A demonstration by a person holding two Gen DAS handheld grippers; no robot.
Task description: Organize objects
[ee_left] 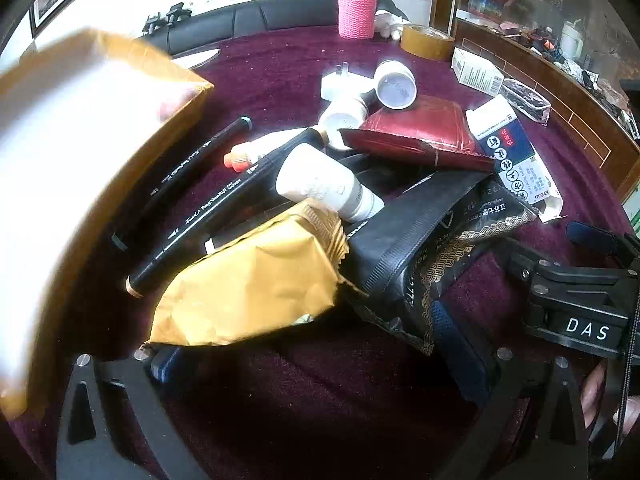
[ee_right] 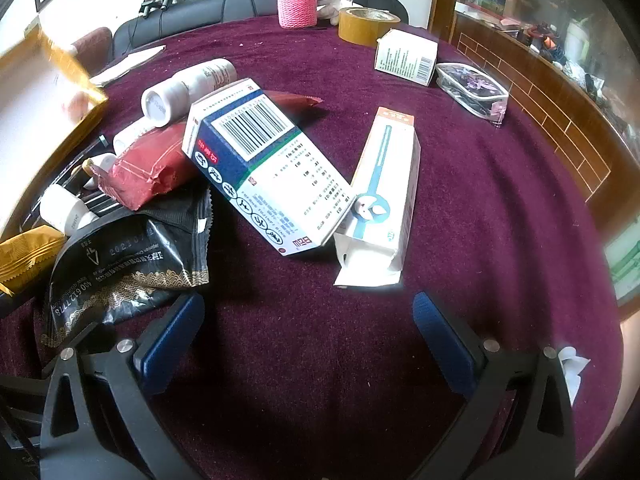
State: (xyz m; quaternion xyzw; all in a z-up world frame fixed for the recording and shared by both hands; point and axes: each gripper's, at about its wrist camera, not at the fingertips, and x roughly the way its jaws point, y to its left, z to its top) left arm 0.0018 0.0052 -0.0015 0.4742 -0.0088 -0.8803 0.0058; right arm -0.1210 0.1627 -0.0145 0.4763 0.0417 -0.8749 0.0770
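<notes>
While both grippers are hanging over the maroon surface [ee_right: 480,208], the right gripper [ee_right: 310,344] is spreading its blue fingers [ee_right: 170,342] fully apart, gripping nothing, just in front of the blue-and-white box [ee_right: 260,168]. The left gripper [ee_left: 320,344] is gaping equally wide, its fingers [ee_left: 460,344] straddling the near ends of the gold packet [ee_left: 248,284] and black packet [ee_left: 416,248] lying left of that box.

Pouches [ee_left: 248,292], markers [ee_left: 180,172], bottles [ee_right: 188,88], boxes [ee_right: 264,168] heaped on maroon cloth [ee_right: 480,184].
</notes>
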